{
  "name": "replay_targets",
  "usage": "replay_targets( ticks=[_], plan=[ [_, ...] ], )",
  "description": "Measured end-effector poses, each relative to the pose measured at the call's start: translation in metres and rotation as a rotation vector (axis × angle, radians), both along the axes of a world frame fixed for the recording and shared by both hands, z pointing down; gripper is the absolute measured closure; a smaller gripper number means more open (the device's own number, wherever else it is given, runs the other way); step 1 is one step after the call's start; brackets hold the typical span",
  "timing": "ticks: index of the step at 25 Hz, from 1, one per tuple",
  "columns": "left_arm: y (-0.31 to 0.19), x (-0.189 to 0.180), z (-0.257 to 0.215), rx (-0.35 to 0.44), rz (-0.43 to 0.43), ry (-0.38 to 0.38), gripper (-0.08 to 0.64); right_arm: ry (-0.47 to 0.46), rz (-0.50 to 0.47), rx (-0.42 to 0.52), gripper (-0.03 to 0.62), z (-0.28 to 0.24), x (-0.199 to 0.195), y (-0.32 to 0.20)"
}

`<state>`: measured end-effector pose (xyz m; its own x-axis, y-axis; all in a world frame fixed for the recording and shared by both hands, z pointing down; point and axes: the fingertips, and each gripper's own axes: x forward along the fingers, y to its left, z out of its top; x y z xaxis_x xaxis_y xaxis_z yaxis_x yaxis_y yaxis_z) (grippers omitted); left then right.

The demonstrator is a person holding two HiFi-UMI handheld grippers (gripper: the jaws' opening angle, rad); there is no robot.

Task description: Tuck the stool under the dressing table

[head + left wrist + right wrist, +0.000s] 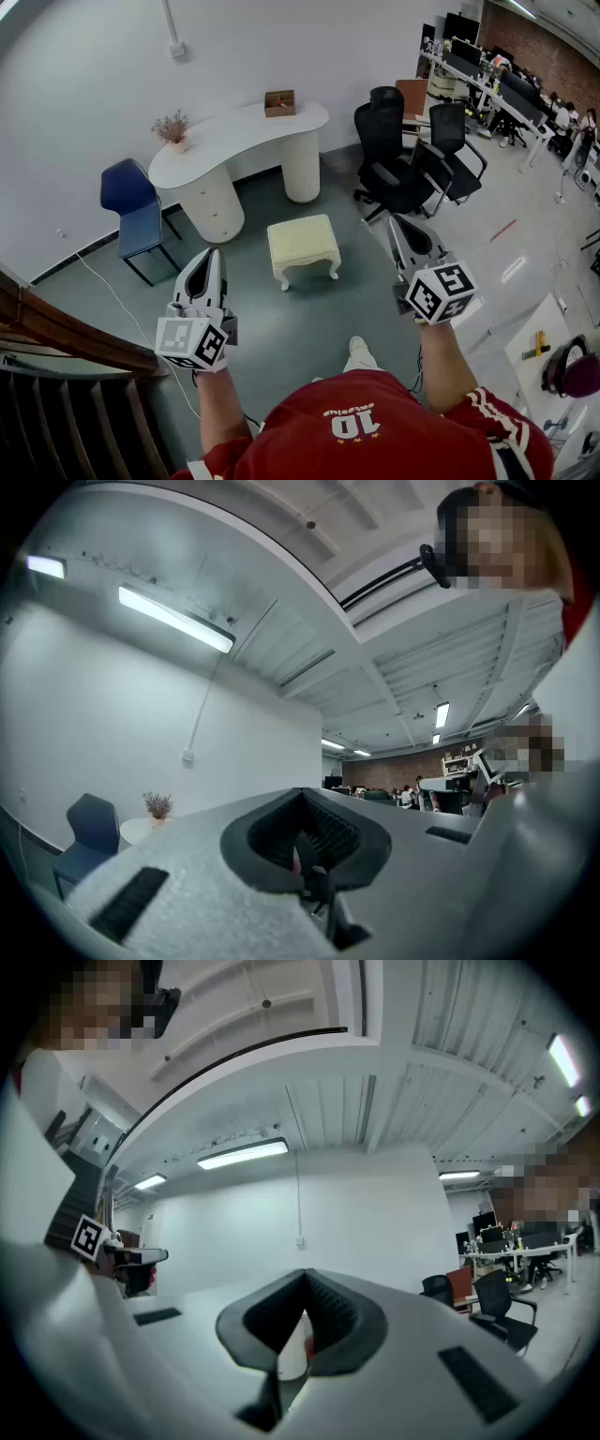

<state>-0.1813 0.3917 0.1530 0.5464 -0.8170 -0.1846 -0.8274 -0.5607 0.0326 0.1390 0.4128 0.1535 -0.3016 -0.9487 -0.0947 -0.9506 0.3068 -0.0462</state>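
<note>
**Head view.** Stool (303,246) stands on the floor in front of the table (239,131), clear of it and not yet tucked in. It faces the gap between the table's 2 pedestals, nearer the right pedestal (302,165). Left gripper (210,259) and right gripper (405,227) are held in the air on either side of the stool, well apart from it. Both pairs of jaws are closed together with nothing between them.

**Risks, as judged.** Closed tips can only push, so they may slide off the padded seat. A push high on the seat could tip the stool on its curved legs. An off-line push would run a leg into the right pedestal, and the jolt could upset the pot (174,142).

**Containers.** The pot, at the table's left end, holds dried sprigs. A wooden box (279,102) sits open at the right end, its contents too small to tell.
</note>
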Motion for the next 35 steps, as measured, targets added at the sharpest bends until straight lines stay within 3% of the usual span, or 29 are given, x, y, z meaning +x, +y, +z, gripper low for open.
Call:
replay_targets(
  ticks=[19,26,35],
  plan=[
    [0.007,-0.015,0.013,-0.012,0.017,0.007,0.558,-0.028,-0.052,-0.017,0.589,-0.001,-0.024,0.006],
    [0.000,-0.034,0.018,-0.023,-0.005,0.022,0.558,0.048,-0.096,-0.022,0.589,-0.004,-0.048,-0.014],
    [-0.046,-0.011,0.023,-0.009,-0.001,0.002,0.557,0.099,-0.128,-0.036,0.589,0.003,-0.039,-0.057]
  ],
)
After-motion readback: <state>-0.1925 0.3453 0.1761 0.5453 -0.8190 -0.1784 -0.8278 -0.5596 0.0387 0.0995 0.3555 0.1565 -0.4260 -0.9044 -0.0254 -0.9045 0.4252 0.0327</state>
